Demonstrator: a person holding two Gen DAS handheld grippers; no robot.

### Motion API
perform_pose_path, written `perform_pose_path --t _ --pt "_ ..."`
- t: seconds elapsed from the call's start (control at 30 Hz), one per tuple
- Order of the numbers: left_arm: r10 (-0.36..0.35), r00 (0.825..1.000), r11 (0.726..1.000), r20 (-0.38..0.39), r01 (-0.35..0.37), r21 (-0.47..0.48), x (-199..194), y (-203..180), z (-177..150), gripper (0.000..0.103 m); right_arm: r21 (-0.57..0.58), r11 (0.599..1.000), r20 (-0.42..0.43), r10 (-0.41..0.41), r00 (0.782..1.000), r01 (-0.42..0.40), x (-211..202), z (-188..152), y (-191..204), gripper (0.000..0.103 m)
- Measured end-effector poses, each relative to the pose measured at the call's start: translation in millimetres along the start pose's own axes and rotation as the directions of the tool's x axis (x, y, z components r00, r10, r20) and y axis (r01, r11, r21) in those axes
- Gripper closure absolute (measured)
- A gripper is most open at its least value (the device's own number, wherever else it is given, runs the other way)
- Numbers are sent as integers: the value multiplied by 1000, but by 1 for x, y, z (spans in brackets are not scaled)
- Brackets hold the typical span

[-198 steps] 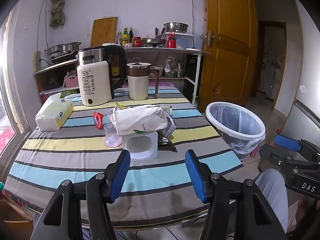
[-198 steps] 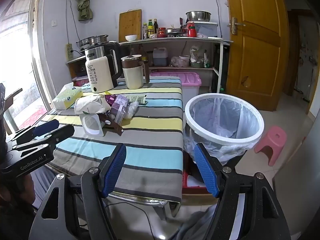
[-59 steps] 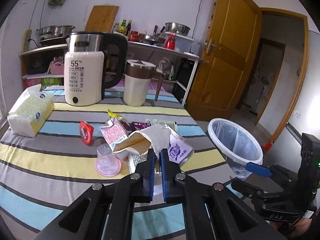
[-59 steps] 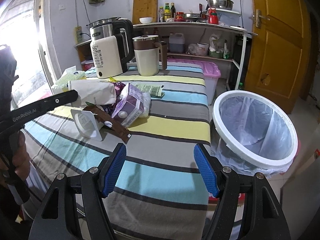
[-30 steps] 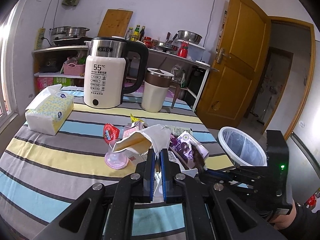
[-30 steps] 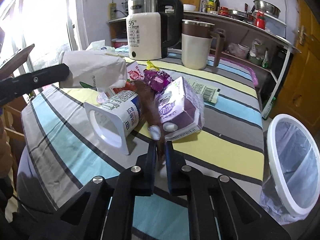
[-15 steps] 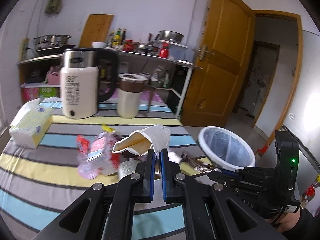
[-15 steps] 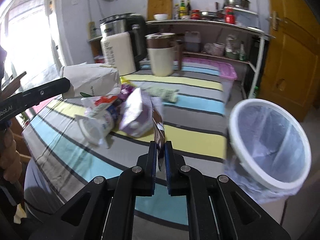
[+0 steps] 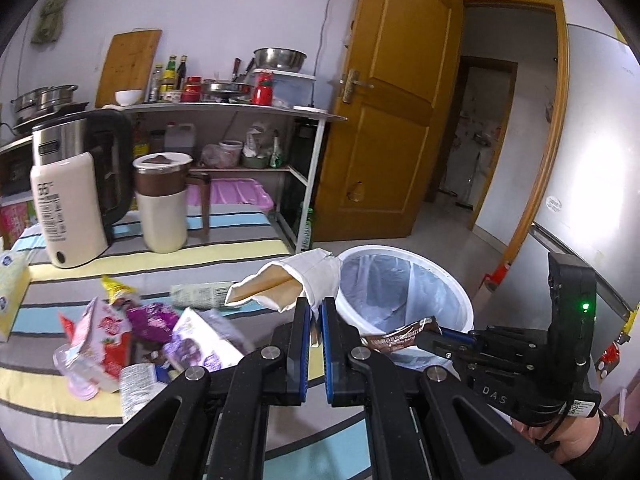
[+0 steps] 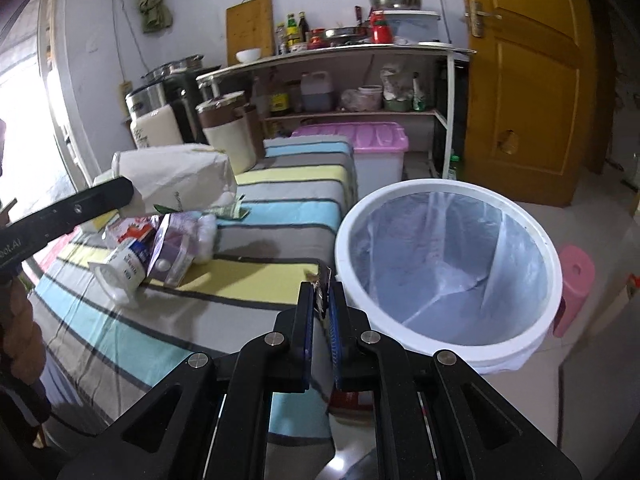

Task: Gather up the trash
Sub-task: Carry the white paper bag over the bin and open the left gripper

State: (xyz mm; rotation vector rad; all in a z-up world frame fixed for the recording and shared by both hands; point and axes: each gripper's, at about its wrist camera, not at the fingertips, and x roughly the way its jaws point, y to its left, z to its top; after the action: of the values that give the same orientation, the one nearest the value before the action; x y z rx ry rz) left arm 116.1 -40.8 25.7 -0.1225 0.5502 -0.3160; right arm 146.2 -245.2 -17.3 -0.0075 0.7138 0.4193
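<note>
At the bottom centre of the left wrist view, the left gripper [image 9: 315, 312] has its jaws pressed nearly together on the edge of a white paper bag [image 9: 298, 282], which juts up and to the left of the blue pads with its tan inside showing. In the right wrist view the same paper bag [image 10: 176, 180] sits at centre left, held above the striped table [image 10: 280, 216] by the left gripper's black finger [image 10: 76, 208].

At the bottom centre of the right wrist view, the right gripper [image 10: 321, 304] is clamped on a thin brown wrapper [image 10: 322, 280], seen only edge-on between the blue pads. In the left wrist view that brown wrapper [image 9: 400, 334] pokes out to the left from the right gripper [image 9: 434, 334] at lower right, in front of the near rim of the white trash bin [image 9: 464, 304]. The trash bin [image 10: 552, 264] fills the right half of the right wrist view, lined with a clear bag, standing on the floor just beside the table edge.

At the lower left of the left wrist view, more trash lies bunched on the striped table [image 9: 224, 252]: a purple carton [image 9: 200, 340], a pink-and-red carton [image 9: 104, 332], a yellow wrapper [image 9: 116, 286] and a clear plastic cup [image 9: 76, 376], all blurred. Toward the upper left stand a cream kettle [image 9: 68, 200] and a cream-and-brown mug [image 9: 162, 202], with a tissue box [image 9: 10, 292] at the left edge.
</note>
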Motion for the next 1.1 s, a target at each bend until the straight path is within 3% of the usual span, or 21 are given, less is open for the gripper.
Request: perform_pose_path --t 0.37,0.8,1.1 --pt "-71 997 997 -40 72 34 44 -33 12 98 88 995 85 -63 994 56 -20 15 -48 96" --pt "-151 975 985 -164 163 60 118 -64 2 97 172 979 64 -123 990 110 -9 10 -93 96" --pt "-192 961 974 -197 211 80 135 -74 -4 97 190 973 51 -140 989 128 -3 10 -105 96"
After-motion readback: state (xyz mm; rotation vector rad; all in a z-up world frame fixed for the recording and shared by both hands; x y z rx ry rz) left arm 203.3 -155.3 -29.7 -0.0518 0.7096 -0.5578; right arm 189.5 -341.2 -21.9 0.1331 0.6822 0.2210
